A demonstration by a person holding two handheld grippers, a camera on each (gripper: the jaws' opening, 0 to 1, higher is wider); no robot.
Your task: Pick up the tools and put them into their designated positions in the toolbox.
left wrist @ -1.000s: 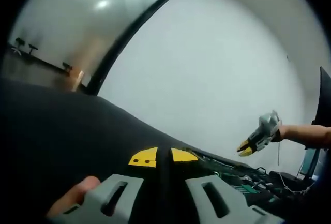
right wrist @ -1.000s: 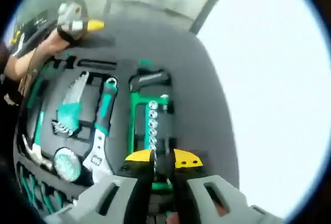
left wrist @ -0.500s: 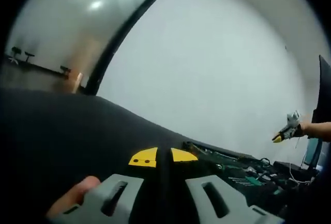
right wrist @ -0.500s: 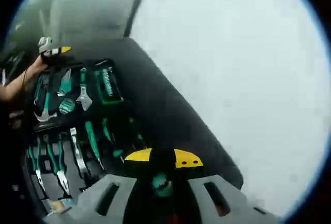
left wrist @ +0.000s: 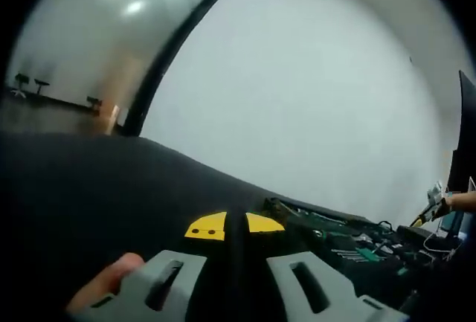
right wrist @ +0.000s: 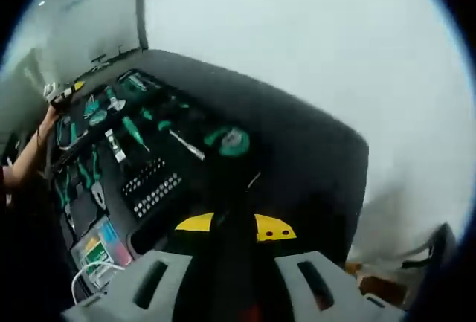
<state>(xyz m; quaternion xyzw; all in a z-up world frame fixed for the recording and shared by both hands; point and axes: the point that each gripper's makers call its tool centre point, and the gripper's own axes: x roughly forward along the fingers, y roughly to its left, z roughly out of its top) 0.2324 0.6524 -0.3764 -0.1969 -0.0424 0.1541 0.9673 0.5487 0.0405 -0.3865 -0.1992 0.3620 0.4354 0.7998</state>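
Note:
The open toolbox (right wrist: 111, 151) lies on a black table (right wrist: 297, 151), with green-handled screwdrivers (right wrist: 132, 129), pliers and rows of bits (right wrist: 152, 184) in its slots. A green-handled tool with a silver shaft (right wrist: 223, 142) lies at the toolbox's right side. My right gripper (right wrist: 233, 227) hangs well back from the box, jaws shut, and I make out nothing between them. My left gripper (left wrist: 234, 225) rests low over the table, shut and empty, with a finger (left wrist: 111, 277) beside it. It appears again, small, as the left gripper (right wrist: 61, 93) past the box. The toolbox (left wrist: 335, 236) sits to its right.
A white wall rises behind the table in both views. A colourful card and a white cable (right wrist: 97, 251) lie at the toolbox's near end. The table's far edge (right wrist: 357, 143) drops off to the right. The right gripper (left wrist: 435, 209) is tiny at the far right.
My right gripper has pulled far back and up from the toolbox, so the whole box and table edge now show. The left gripper has stayed put.

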